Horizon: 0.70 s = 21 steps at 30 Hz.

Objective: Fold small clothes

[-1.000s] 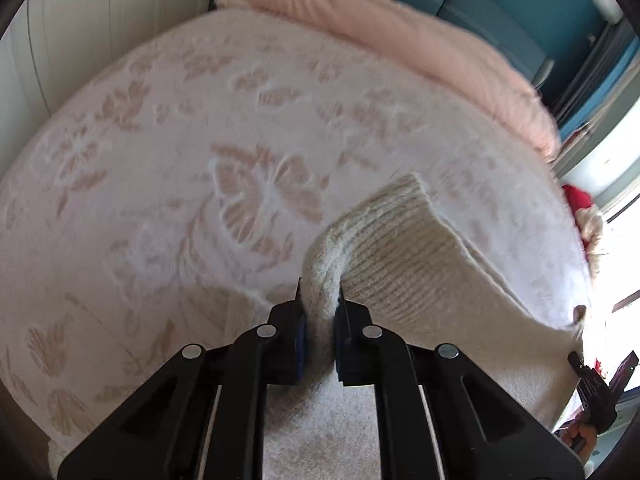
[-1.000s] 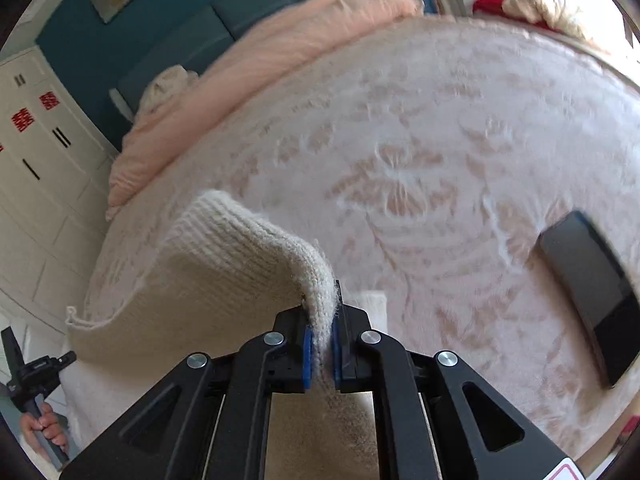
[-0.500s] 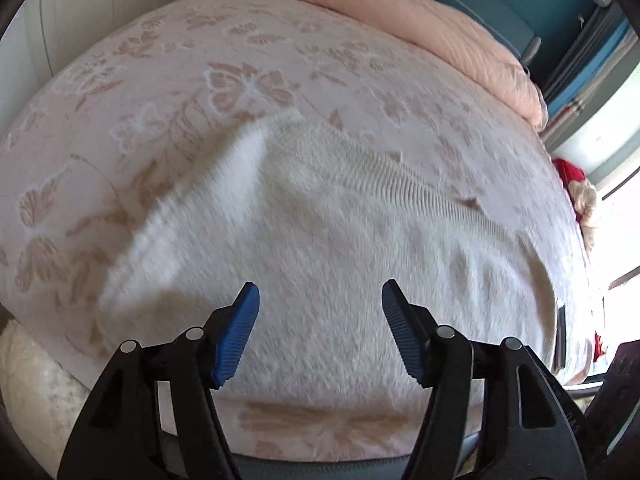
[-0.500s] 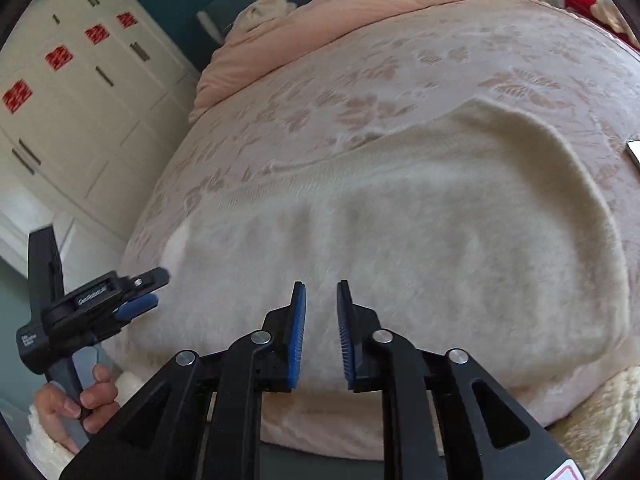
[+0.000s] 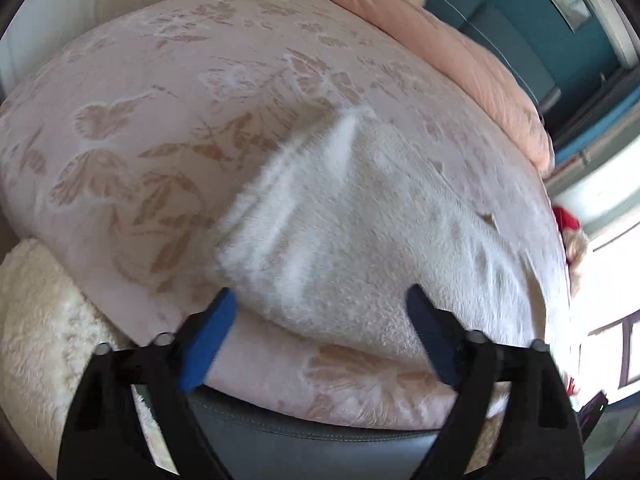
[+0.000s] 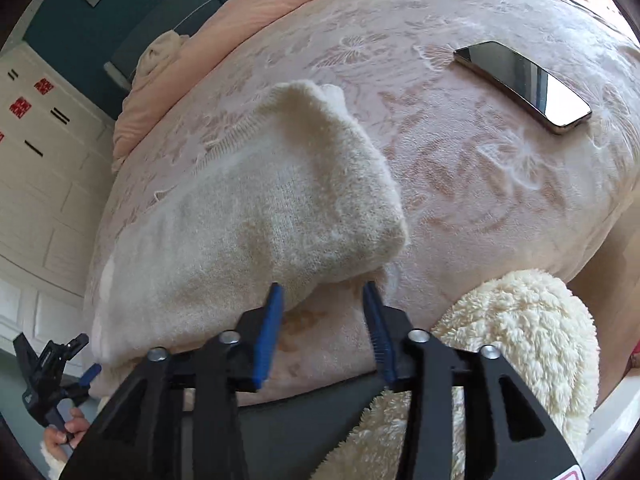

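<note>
Sweater (image 5: 360, 232) lies folded on the bed (image 5: 160, 92), just beyond both tongs, left (image 5: 320, 316) and right (image 6: 323, 312), which have just been opening, empty.

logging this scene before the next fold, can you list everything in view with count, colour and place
sweater: 1, cream knit, folded on the bedspread near the bed's front edge
bedspread: 1, pale pink with a flower pattern, covers the bed
quilt: 1, peach, bunched along the far end of the bed
phone: 1, dark, screen up on the bedspread, apart from the sweater
fleece: 1, cream and fluffy, below the bed's front edge
red item: 1, at the bed's far side, too small to tell
left gripper: 1, black with blue pads, jaws just opened wide, nothing between them
right gripper: 1, black with blue pads, jaws just opened, clear of the sweater
hand: 1, holds the left gripper's handle
</note>
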{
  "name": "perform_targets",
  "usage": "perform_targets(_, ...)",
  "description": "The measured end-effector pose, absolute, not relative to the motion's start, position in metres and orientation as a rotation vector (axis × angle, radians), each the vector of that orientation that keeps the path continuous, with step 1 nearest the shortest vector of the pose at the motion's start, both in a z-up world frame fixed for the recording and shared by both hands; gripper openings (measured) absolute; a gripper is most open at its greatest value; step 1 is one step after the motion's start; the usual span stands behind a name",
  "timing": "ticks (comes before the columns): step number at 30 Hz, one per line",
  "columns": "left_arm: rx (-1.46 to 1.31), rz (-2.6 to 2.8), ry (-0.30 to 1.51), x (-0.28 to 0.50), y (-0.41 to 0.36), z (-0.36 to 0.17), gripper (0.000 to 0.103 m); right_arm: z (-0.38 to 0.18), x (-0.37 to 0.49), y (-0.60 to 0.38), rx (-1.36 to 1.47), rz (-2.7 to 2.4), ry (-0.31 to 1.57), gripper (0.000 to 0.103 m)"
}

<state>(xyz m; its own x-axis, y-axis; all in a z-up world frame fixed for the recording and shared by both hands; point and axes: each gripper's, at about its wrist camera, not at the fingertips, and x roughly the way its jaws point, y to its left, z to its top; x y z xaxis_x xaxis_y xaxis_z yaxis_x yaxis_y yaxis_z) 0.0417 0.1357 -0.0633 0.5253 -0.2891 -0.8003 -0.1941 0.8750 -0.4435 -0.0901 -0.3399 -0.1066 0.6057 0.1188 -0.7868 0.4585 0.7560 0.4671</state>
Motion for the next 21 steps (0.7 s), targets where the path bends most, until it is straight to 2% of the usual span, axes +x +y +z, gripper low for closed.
perform_targets(6,-0.837,0.039,1.158,0.060,0.172,-0.118,0.097,-0.140,-0.070,-0.357,0.921,-0.171,0.922,0.065)
perform_targets(9,-0.854,0.104,1.158,0.074,0.167,-0.123,0.098,-0.152,-0.043,-0.359,1.002,-0.178,0.907,0.065)
perform_targets(10,-0.867,0.097,1.146,0.078,0.165,-0.119,0.092,-0.152,-0.035,-0.359,1.019,-0.191,0.894,0.046)
perform_targets(11,-0.875,0.054,1.126,0.082,0.162,-0.114,0.072,-0.149,-0.028,-0.358,1.024,-0.184,0.882,0.024)
perform_targets(12,-0.855,0.015,1.138,0.089,0.158,-0.105,0.033,-0.141,-0.018,-0.355,1.023,-0.161,0.887,0.019)
perform_targets(17,-0.815,-0.059,1.065,0.089,0.173,-0.033,0.017,-0.050,-0.012,-0.340,0.980,0.007,0.728,0.015)
perform_targets(19,-0.799,-0.067,1.053,0.077,0.185,-0.010,0.014,-0.030,-0.024,-0.339,0.988,0.055,0.705,0.015)
perform_targets(21,-0.751,-0.041,1.071,0.066,0.192,-0.009,0.014,-0.033,-0.042,-0.340,0.938,0.029,0.734,0.015)
